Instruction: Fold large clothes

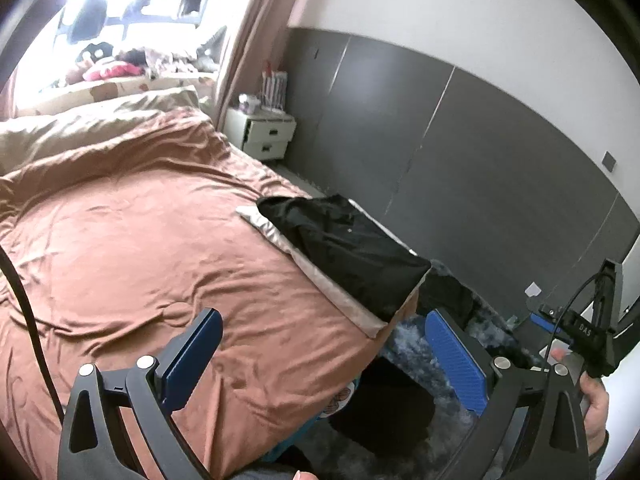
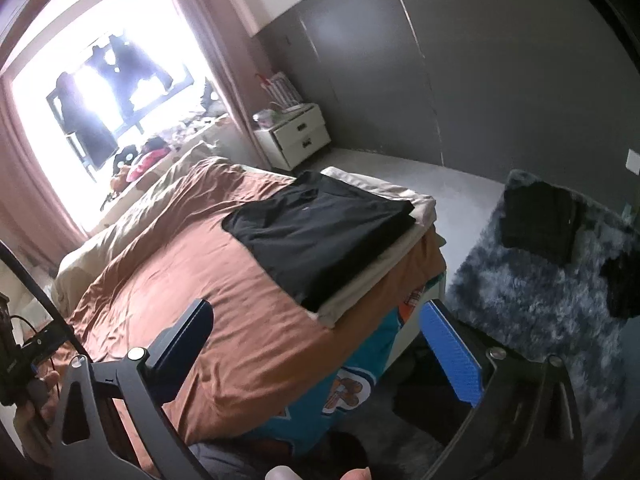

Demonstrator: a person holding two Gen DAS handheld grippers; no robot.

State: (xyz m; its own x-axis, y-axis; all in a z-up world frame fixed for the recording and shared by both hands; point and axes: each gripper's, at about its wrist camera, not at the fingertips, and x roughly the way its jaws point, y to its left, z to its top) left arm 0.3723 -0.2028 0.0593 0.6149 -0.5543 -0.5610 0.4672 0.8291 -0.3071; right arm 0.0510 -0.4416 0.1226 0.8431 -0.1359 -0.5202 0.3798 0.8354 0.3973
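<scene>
Right wrist: folded black garment (image 2: 320, 236) on bed (image 2: 168, 264).

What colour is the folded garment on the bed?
Black garment, lying on a cream cloth; clearest in the right wrist view.

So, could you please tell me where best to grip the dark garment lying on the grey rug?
Probably the near edge of the dark garment, coming from above: it lies flat and roughly folded on the shaggy rug, with bare pile around it.
</scene>
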